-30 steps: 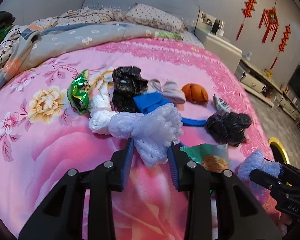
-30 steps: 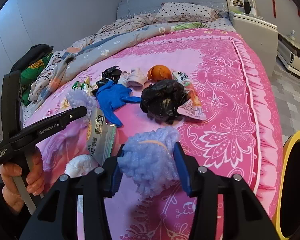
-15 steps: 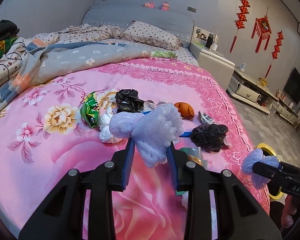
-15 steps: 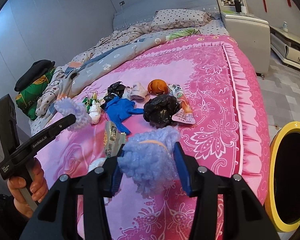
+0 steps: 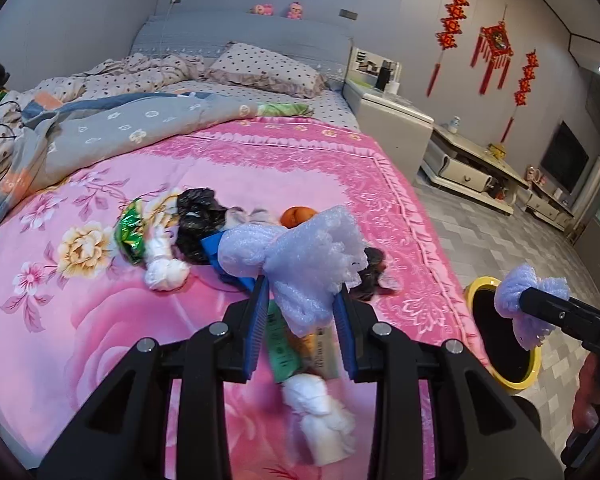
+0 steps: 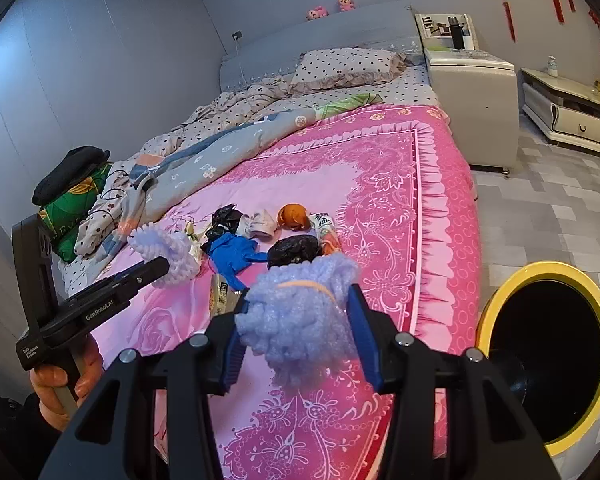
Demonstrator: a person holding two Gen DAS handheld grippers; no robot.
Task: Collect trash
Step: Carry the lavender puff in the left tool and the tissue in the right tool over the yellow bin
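Observation:
My left gripper [image 5: 300, 292] is shut on a pale lilac foam wrap [image 5: 300, 256], held up above the pink bedspread [image 5: 80, 340]. My right gripper [image 6: 298, 308] is shut on a second foam bundle [image 6: 300, 320] with a rubber band around it. Each gripper also shows in the other's view: the right gripper [image 5: 528, 304] hangs above the yellow-rimmed bin [image 5: 476, 284], and the left gripper [image 6: 160, 266] is at far left in a hand. On the bed lie a black bag [image 6: 296, 250], a blue glove [image 6: 236, 252], an orange piece [image 6: 292, 216], a green wrapper [image 5: 130, 232] and white tissue knots [image 5: 164, 272].
The yellow bin [image 6: 540, 270] stands on the tiled floor beside the bed's right edge. A crumpled grey quilt [image 5: 120, 120] and pillows fill the far half of the bed. A white nightstand [image 6: 468, 88] and a low cabinet [image 5: 472, 172] stand further right.
Both grippers have risen and drawn back from the bed, each keeping its foam piece. The trash pile looks smaller and the yellow bin has come further into view.

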